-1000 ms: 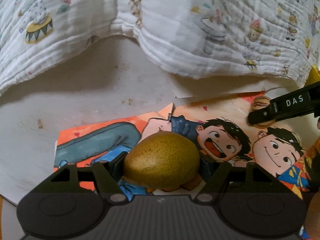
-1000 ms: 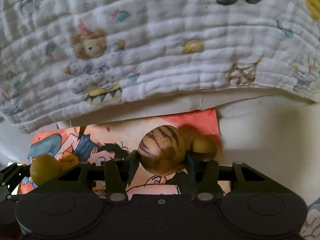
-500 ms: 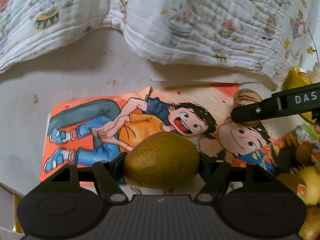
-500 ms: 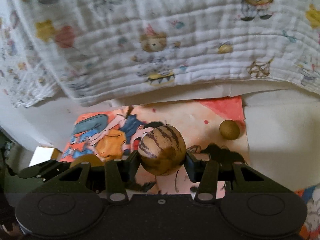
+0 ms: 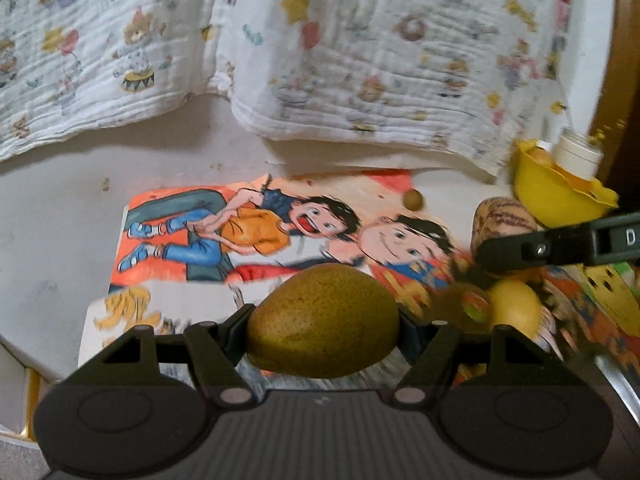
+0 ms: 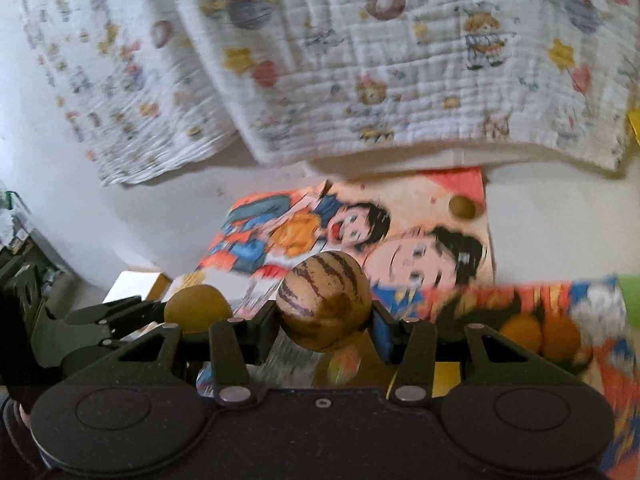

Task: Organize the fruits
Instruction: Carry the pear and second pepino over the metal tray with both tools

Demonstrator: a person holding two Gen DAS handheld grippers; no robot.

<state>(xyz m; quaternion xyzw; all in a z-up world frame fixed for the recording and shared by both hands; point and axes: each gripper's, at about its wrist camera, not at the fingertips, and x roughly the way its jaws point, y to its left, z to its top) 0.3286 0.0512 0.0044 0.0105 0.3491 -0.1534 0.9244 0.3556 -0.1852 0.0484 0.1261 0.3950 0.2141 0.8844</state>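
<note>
The left gripper (image 5: 322, 330) clamps a pear (image 5: 322, 320), the right gripper (image 6: 324, 316) a striped fruit (image 6: 324, 304), both hiding blurred poster (image 5: 248, 236) edges.

Speckled olive-brown pear (image 5: 323, 322), purple-striped tan melon (image 6: 323, 306), yellow bowl (image 5: 554, 200)

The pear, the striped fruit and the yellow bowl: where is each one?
pear (image 5: 322, 320), left wrist view, middle of its speckled skin.
striped fruit (image 6: 324, 300), right wrist view, its striped front.
yellow bowl (image 5: 548, 196), left wrist view, its outer wall.
</note>
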